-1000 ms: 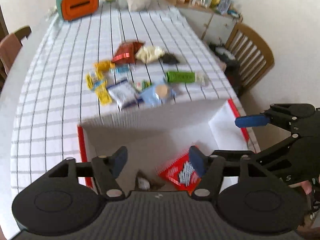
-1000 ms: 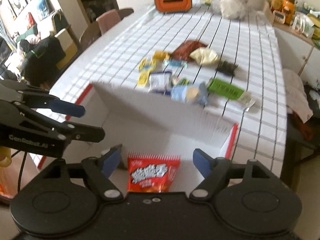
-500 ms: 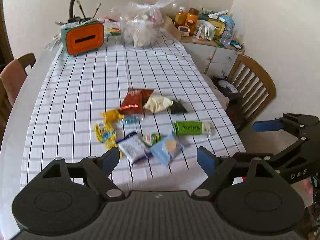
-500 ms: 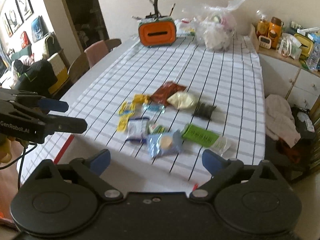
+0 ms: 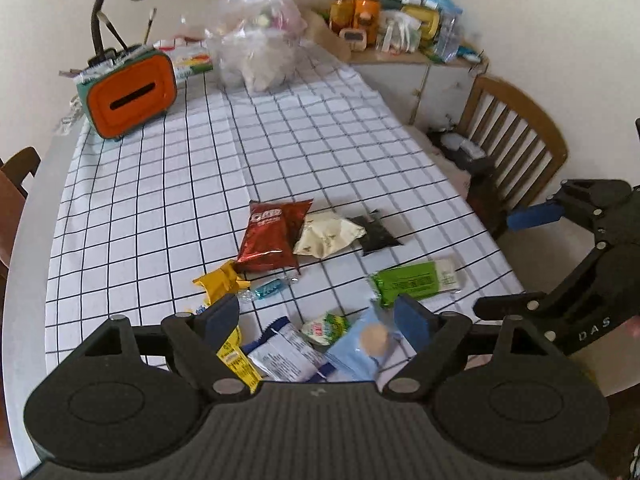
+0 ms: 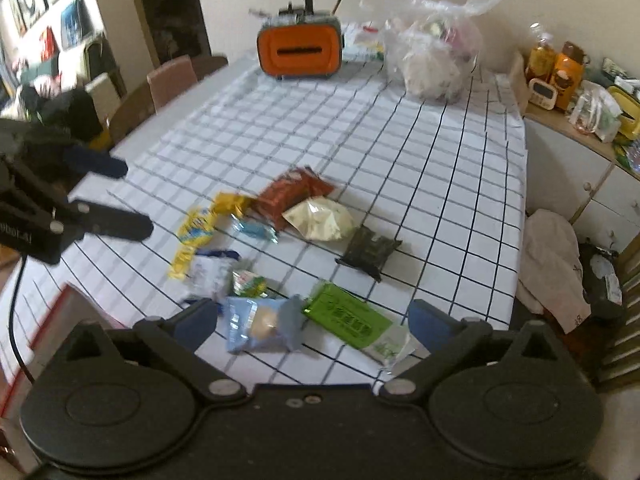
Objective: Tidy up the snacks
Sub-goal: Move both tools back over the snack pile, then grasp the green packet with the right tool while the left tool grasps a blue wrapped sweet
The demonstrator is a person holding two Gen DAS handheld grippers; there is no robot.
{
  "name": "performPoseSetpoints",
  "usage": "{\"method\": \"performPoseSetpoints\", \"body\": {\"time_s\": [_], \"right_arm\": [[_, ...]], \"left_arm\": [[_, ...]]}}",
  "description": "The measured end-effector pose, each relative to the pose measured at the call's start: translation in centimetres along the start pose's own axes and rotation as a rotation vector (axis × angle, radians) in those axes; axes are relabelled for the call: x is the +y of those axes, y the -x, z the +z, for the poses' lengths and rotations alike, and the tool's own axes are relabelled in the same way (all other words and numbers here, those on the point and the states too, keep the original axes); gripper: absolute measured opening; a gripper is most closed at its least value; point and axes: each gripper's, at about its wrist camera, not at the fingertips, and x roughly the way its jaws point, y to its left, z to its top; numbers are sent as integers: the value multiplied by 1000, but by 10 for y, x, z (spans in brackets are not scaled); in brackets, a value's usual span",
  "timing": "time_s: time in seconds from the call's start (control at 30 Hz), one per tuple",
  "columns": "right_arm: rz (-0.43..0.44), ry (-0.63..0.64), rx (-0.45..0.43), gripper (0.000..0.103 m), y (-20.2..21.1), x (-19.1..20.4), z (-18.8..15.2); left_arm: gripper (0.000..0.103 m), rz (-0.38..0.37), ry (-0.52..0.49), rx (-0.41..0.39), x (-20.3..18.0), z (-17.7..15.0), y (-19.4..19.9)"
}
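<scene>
Several snack packets lie in a loose heap on the checked tablecloth. A red chip bag (image 5: 274,236) (image 6: 294,196), a cream packet (image 5: 328,235) (image 6: 320,220), a black packet (image 5: 376,232) (image 6: 368,252), a green bar (image 5: 412,282) (image 6: 348,316), a light blue packet (image 5: 364,346) (image 6: 260,324) and yellow packets (image 5: 218,282) (image 6: 192,228) show in both views. My left gripper (image 5: 320,316) is open and empty above the near packets. My right gripper (image 6: 312,320) is open and empty, above the blue packet and green bar.
An orange tissue box (image 5: 130,96) (image 6: 300,54), a lamp and a clear plastic bag (image 5: 260,52) (image 6: 434,64) stand at the table's far end. A wooden chair (image 5: 512,148) is at the right. A cluttered cabinet (image 6: 576,128) is beyond. A red box edge (image 6: 60,308) shows low left.
Both grippers rose and tilted up from the white box holding the red snack bag. The box has dropped out of view and the snack heap is now closer.
</scene>
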Motion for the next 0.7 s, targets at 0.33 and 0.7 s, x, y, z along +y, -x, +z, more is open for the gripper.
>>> {"method": "performPoseSetpoints", "body": {"time_s": [0.33, 0.7], "right_arm": [[-8, 81, 157, 97, -67, -11, 8], [-19, 125, 224, 89, -116, -19, -5]], "left_arm": [[85, -70, -142, 38, 32, 17, -63], [84, -116, -288, 105, 38, 4, -118]]}}
